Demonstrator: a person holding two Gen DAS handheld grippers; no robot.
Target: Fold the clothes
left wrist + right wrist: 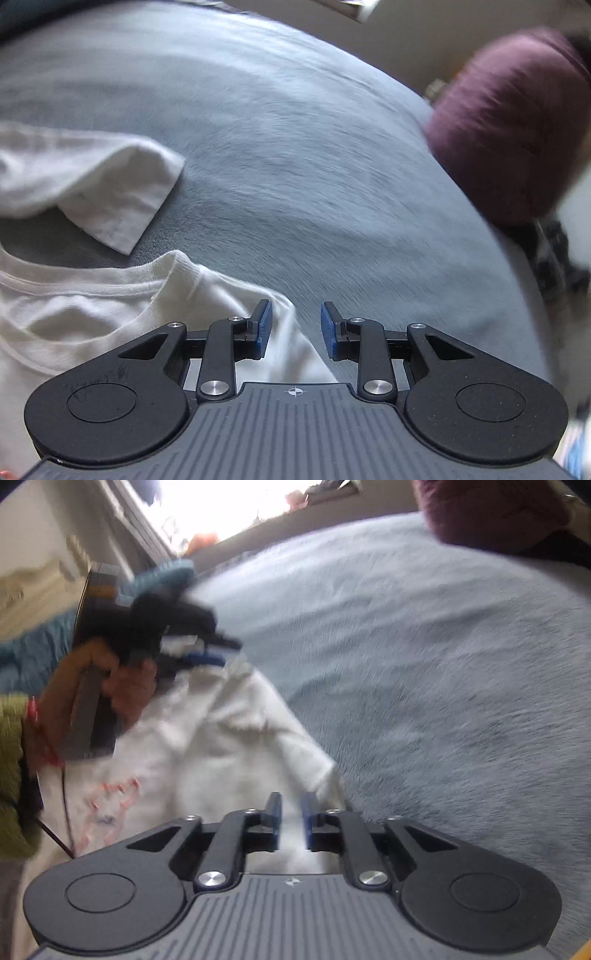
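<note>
White T-shirt (74, 314) lies on the grey blanket (295, 166) of the bed, front up; collar (110, 284) visible in the left wrist view, pink print (110, 805) visible in the right wrist view.

Left gripper (296, 328): jaws parted, blue pads clear of the cloth in its own view, nothing between them. It hangs over the shoulder edge of the shirt, just where white cloth meets blanket. The right wrist view is blurred and shows this gripper (207, 653), held by the person's hand (122, 686), close over the far part of the shirt; whether cloth is touched there cannot be told.

Right gripper (291, 821): jaws set narrow with a gap between them. White cloth shows through the gap, but the pads do not appear to press on it. Read as released.

Progress: early. One sleeve (122, 195) lies turned in across the shirt body, so a first side fold seems made or begun. The collar is still fully exposed, the body unfolded lengthwise. Left to do, by judgement: the other sleeve, then the lengthwise folds.

Edges and room: the near shirt edge (317, 760) runs diagonally away from the right gripper and lies free on the blanket, easy to get at. Open blanket extends wide beyond the shirt. A purple cushion (517, 122) sits at the far side, well apart from the shirt; no obstruction to folding.
</note>
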